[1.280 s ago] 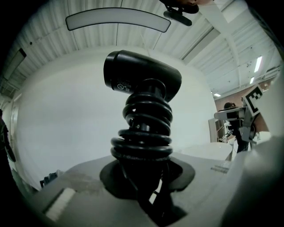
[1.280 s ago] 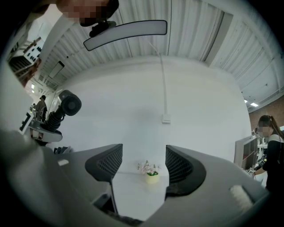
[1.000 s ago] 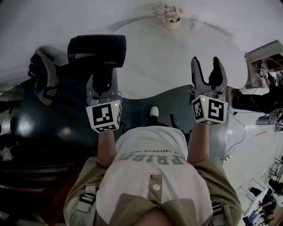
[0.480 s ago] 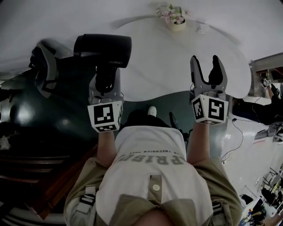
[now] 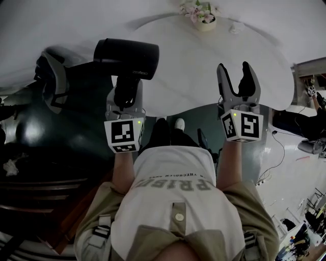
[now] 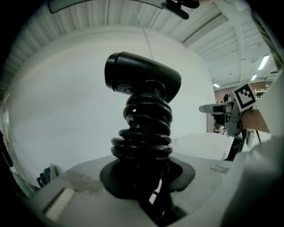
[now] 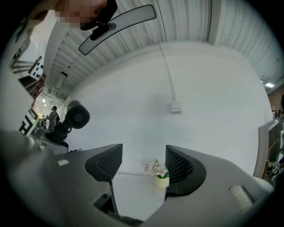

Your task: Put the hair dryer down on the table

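A: Head view first. Our left gripper (image 5: 126, 97) is pinching the hair dryer (image 5: 126, 57) by its handle. The barrel is sitting crosswise above the jaws, in the air. The table (image 5: 214, 66) is lying ahead of that gripper and to its right; we cannot tell whether the dryer is over it yet.

B: And our right gripper (image 5: 238, 76) is standing spread and empty, with the tabletop ahead of it and the flower pot (image 5: 201, 14) further ahead.

A: Left gripper view. The jaws are clamping the handle where the coiled cord (image 6: 144, 128) is wrapped round it, so the pads are partly bearing on cord. The barrel is rising straight above them.

B: Right gripper view. The jaws are apart, with only the distant flower pot showing between them. The dryer is off to that gripper's left.

A: Risks, as we judge them. The dryer looks top-heavy; if we are letting go too near the table's edge, it could roll or tip off. A loop of cord could also catch a jaw as we open and drag the dryer back.

B: Against the earlier frames, the left gripper and dryer are further forward, toward the table, and a little lower. Both grips are looking unchanged.
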Motion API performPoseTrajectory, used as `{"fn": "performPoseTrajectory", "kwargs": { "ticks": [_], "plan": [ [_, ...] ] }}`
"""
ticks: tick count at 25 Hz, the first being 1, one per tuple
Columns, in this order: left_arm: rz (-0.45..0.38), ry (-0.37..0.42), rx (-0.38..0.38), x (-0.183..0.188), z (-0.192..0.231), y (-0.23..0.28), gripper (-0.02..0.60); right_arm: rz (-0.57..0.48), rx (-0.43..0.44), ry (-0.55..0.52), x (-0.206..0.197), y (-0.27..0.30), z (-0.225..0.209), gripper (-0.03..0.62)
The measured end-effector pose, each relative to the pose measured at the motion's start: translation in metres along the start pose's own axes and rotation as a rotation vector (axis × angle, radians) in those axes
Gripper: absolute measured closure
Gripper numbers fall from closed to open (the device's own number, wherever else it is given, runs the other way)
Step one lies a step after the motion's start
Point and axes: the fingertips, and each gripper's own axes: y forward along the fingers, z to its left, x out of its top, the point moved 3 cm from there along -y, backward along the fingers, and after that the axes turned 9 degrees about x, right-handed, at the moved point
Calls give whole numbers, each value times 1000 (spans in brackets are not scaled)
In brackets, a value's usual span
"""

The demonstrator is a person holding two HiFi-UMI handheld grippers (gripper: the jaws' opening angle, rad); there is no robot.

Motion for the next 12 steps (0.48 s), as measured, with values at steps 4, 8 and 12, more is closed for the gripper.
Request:
{"fn": "performPoseTrajectory", "kwargs": {
  "ticks": [4,8,12],
  "plan": [
    [34,11,-70,0,-1,11,460,-6,40,29,2,7,5,300],
    [60,41,-119,-7,-3,20,460,-4,87,39,1,16,13,298],
    [95,63,-172,-16,-6,28,460,-8,164,60,-3,24,23,298]
  ]
}}
